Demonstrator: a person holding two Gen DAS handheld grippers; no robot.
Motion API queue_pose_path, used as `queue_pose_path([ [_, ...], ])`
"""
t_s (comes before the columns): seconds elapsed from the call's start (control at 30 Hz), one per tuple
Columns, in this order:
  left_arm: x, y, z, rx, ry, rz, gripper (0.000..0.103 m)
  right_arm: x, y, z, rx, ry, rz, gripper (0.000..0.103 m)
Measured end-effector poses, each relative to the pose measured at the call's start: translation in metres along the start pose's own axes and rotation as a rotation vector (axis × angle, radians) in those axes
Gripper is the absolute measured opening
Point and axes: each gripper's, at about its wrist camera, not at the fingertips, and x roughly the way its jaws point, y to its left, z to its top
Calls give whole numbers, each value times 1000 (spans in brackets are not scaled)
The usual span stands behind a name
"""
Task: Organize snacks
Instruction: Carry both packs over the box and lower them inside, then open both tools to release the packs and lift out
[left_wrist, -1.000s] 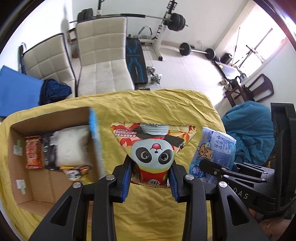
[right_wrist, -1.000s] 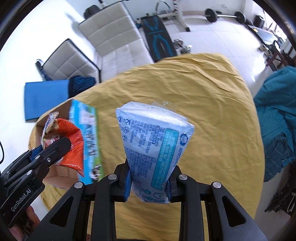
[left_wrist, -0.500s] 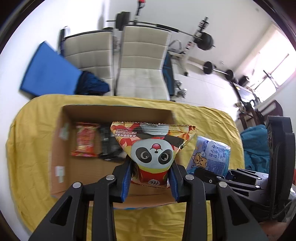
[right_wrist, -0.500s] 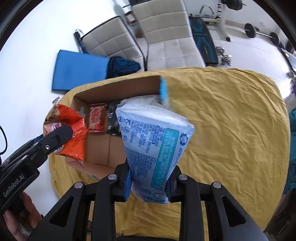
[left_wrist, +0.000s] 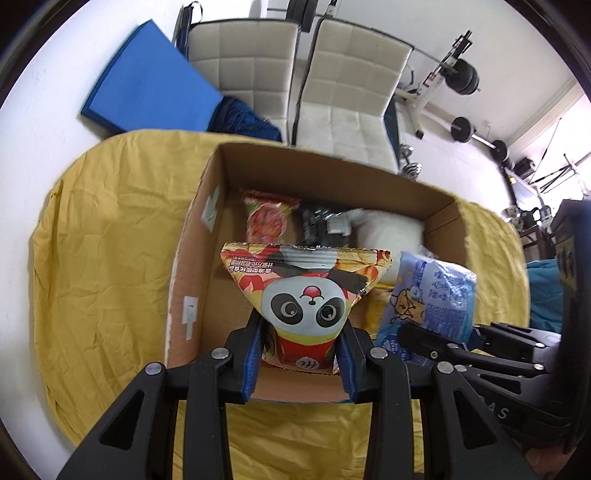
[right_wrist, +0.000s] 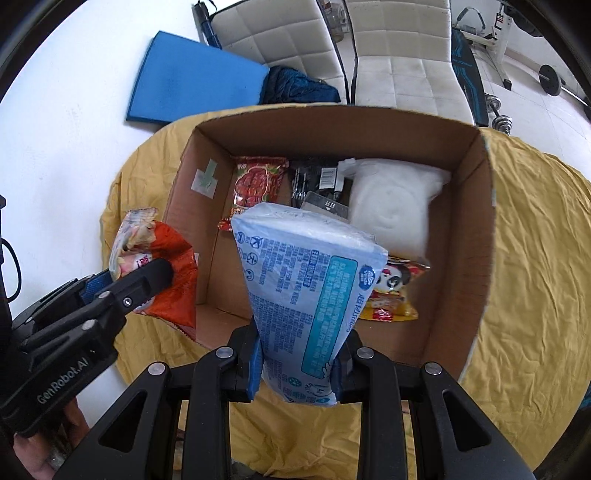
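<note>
My left gripper (left_wrist: 301, 360) is shut on a panda snack bag (left_wrist: 306, 291), held above the near left part of an open cardboard box (left_wrist: 192, 258). My right gripper (right_wrist: 295, 369) is shut on a light blue snack bag (right_wrist: 306, 280), held over the box's (right_wrist: 480, 229) near middle. Inside the box lie a red packet (right_wrist: 258, 184), a black packet (right_wrist: 317, 184), a white bag (right_wrist: 391, 206) and another panda bag (right_wrist: 391, 291). The left gripper (right_wrist: 122, 288) with its bag also shows at the left of the right wrist view.
The box sits on a table covered with a yellow cloth (left_wrist: 103, 258). Two white chairs (left_wrist: 351, 92) stand behind the table, with a blue mat (left_wrist: 147, 81) and dark blue cloth on the floor. Gym weights (left_wrist: 461, 77) lie farther back.
Both grippers have swung left with their bags, from beside the box to above it. The box interior now fills the middle of both views.
</note>
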Motion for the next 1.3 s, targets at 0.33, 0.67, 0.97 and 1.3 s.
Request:
queue_pose_path([
  [0.33, 68, 16, -2, 27, 132, 29, 32, 72, 7, 4, 2, 101, -18, 30],
  [0.67, 119, 19, 0, 40, 253, 28, 32, 129, -7, 11, 17, 175, -36, 30],
  [0.97, 137, 23, -4, 56, 302, 41, 34, 164, -17, 12, 32, 219, -44, 36],
  [1.3, 124, 21, 9, 40, 296, 68, 36, 175, -22, 15, 37, 214, -77, 48],
])
